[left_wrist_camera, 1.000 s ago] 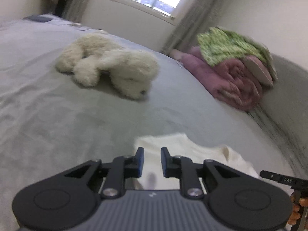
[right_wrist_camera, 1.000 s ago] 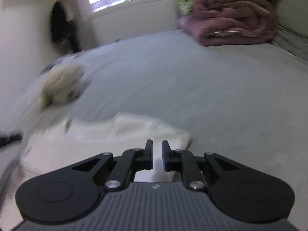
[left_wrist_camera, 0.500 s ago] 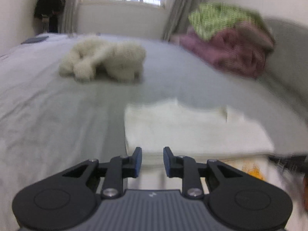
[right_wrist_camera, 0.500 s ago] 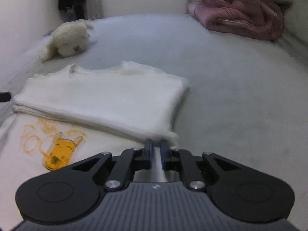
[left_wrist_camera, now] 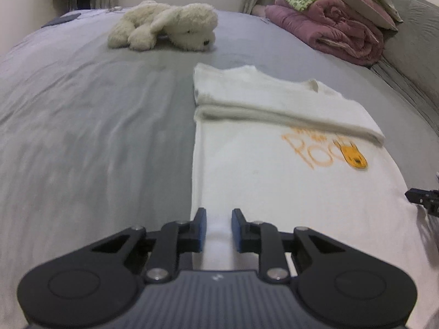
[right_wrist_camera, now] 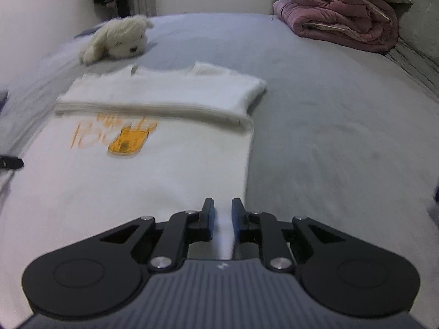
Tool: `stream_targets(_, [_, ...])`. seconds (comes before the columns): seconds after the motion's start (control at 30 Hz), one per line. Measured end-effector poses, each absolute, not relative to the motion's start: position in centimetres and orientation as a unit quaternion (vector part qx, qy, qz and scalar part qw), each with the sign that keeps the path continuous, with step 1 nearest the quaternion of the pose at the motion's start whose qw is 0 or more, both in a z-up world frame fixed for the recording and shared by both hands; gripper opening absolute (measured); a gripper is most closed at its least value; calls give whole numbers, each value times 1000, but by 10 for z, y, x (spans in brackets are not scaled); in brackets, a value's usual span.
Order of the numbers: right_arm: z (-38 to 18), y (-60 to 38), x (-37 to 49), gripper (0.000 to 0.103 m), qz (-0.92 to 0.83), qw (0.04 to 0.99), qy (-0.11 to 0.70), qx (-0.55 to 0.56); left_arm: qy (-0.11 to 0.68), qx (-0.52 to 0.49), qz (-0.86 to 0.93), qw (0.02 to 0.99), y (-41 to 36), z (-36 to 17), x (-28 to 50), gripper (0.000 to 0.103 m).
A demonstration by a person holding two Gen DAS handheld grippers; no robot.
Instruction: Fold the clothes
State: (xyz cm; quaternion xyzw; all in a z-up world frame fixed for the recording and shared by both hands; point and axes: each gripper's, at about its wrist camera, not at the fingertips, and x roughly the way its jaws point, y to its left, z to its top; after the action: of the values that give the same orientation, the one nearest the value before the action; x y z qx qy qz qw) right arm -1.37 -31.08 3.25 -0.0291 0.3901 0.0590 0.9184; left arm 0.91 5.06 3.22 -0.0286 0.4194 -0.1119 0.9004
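A white T-shirt [left_wrist_camera: 274, 186] [right_wrist_camera: 131, 186] with an orange print [left_wrist_camera: 332, 152] [right_wrist_camera: 123, 139] lies flat on the grey bed [left_wrist_camera: 82, 115]. Its far part is folded over into a thick band [left_wrist_camera: 274, 98] [right_wrist_camera: 164, 93]. My left gripper [left_wrist_camera: 218, 216] hovers over the shirt's near left edge, jaws a little apart, white cloth showing in the gap. My right gripper [right_wrist_camera: 221, 208] is over the near right edge. Its jaws are opening, and the shirt's edge shows between them, not pinched. Each gripper's tip also shows at the other view's side [left_wrist_camera: 419, 200] [right_wrist_camera: 11, 161].
A cream plush toy [left_wrist_camera: 170, 24] [right_wrist_camera: 118, 41] lies beyond the shirt. Rolled pink blankets [left_wrist_camera: 334, 30] [right_wrist_camera: 343, 19] with a green cloth on top are stacked at the far right, against a grey headboard [left_wrist_camera: 417, 41]. Bare grey sheet [right_wrist_camera: 343, 137] flanks the shirt.
Both grippers have drawn back from the folded far part to the shirt's near edge, so the print has come into view. The right jaws narrowed, then widened again.
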Motion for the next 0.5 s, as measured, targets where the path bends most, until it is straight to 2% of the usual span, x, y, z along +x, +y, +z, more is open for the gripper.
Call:
stream_targets(0.23, [30,-306,-62,19,72,907,411,-58,438,38,-130,889,52,38,-46,22])
stream_targets(0.5, [30,-300,-108,18,61,907,406,-90,464,20,-124,877,76,35,-83,22])
